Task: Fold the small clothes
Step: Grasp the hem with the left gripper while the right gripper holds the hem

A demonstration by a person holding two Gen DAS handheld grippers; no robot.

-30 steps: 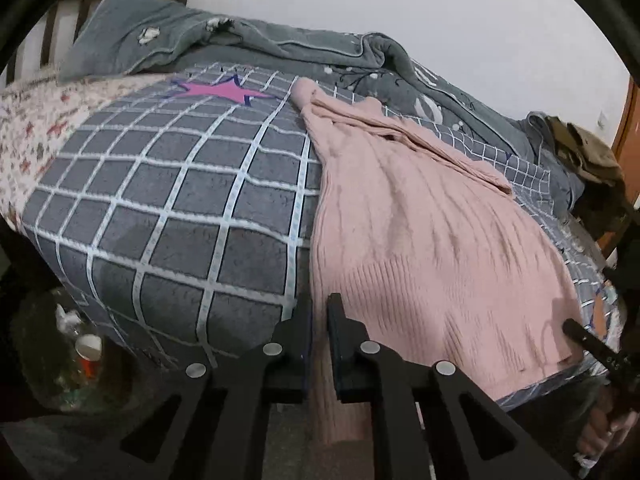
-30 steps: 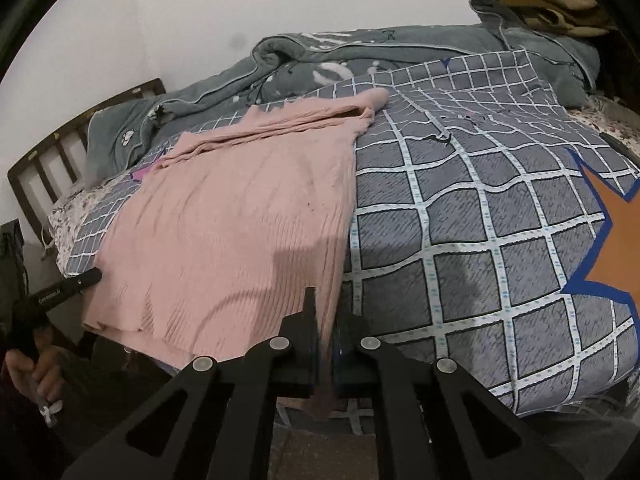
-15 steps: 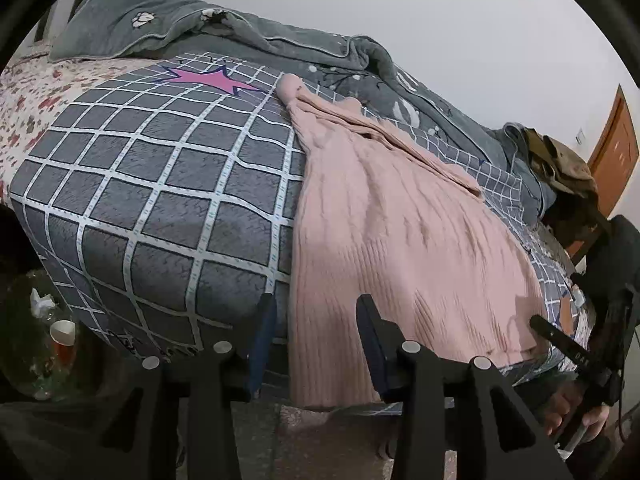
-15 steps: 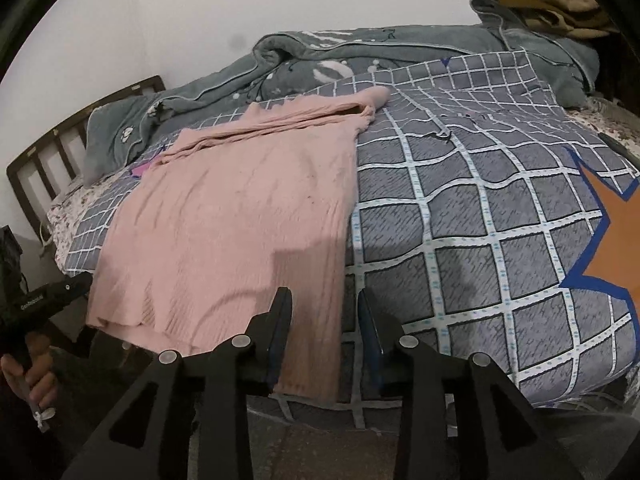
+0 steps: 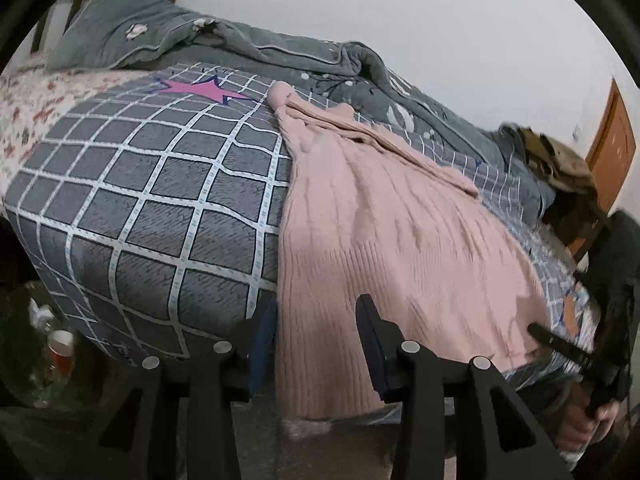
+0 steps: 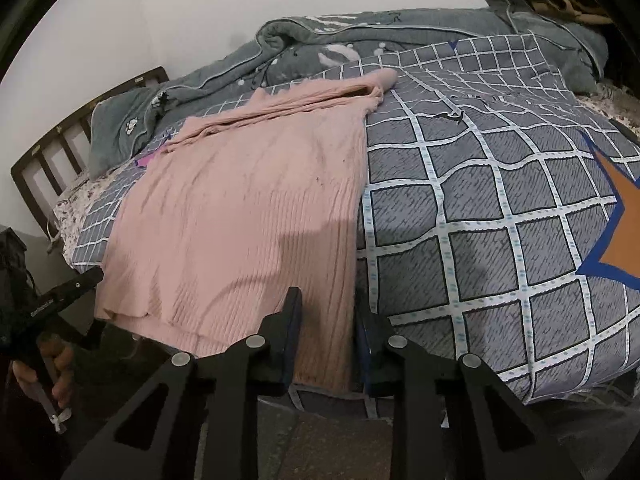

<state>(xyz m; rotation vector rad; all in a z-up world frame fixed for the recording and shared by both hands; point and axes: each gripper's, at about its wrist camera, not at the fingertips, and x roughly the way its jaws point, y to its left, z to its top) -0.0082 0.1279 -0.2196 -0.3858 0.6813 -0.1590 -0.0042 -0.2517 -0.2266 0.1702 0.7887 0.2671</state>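
Your pink ribbed knit sweater (image 5: 384, 248) is laid out flat on the grey quilt with the white grid lines (image 5: 160, 208), with its hem hanging over the near edge of the bed and its folded-in sleeves bunched along the far end. The 2 bottom corners are where your tools are sitting.

Your left gripper (image 5: 316, 332) has its jaws spread apart, 1 on each side of the sweater's left hem corner, and nothing is pinched between them. Same deal with your right gripper (image 6: 326, 320): jaws apart, straddling the right hem corner where the pink edge meets the grid quilt, not clamped on anything. From the right wrist view you can see your left hand (image 6: 48, 372) wrapped round the other tool's handle down at the lower left.

Other stuff around: a rumpled grey-green fleece blanket (image 6: 320, 48) piled along the wall side, a pink star print (image 5: 198, 90) on the quilt near the sweater's top, an orange star print (image 6: 624, 240) off to the right, and a dark wooden slatted headboard (image 6: 60, 148). There's also a red paper cup (image 5: 62, 350) down on the floor by the bed's corner.
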